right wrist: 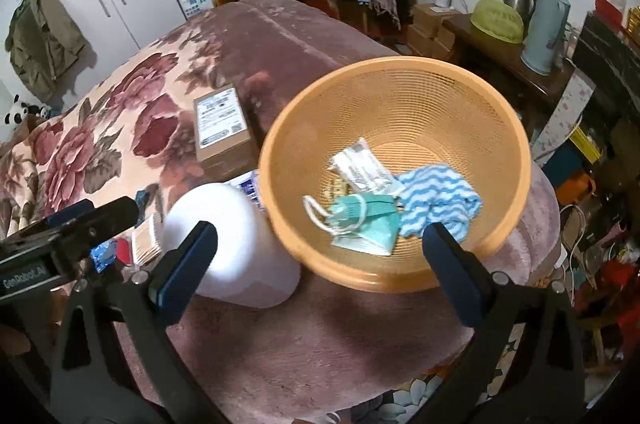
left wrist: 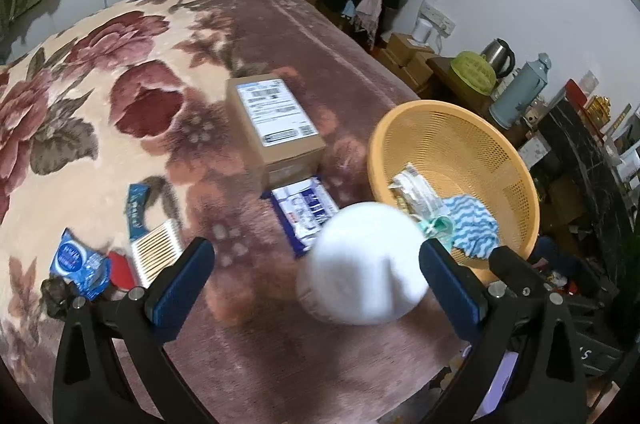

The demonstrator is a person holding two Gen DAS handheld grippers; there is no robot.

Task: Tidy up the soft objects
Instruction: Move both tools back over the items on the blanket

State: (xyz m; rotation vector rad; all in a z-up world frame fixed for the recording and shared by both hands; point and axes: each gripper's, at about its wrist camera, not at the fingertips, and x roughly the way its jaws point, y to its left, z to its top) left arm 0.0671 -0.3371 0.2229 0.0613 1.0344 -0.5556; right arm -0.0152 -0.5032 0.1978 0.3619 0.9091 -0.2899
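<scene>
Hovering low over the floral plush blanket (left wrist: 100, 95) that covers the bed, the left tool (left wrist: 316, 264) has its two blue-padded fingers spread wide apart, with the blurred white soft roll-shaped bundle (left wrist: 360, 264) lying on the blanket between them at lower centre of the left wrist view, closer to the right-hand finger and not visibly gripped. The right tool (right wrist: 320, 244) is likewise spread open and holds nothing; it points at the orange perforated plastic basket (right wrist: 500, 127), which fills the centre of its view and already contains a green face mask (right wrist: 360, 220), a blue-and-white wavy-striped cloth (right wrist: 436, 195) and a pale wrapped packet (right wrist: 360, 163). The step in hand appears to be picking up the white bundle, which sits just beside the basket's rim. Next, the left fingers would need to close squarely around the bundle's middle, lift it clear of the rim and release it inside. A brown cardboard box (left wrist: 276, 127) and a blue-and-white tissue pack (left wrist: 304, 212) lie beyond.
</scene>
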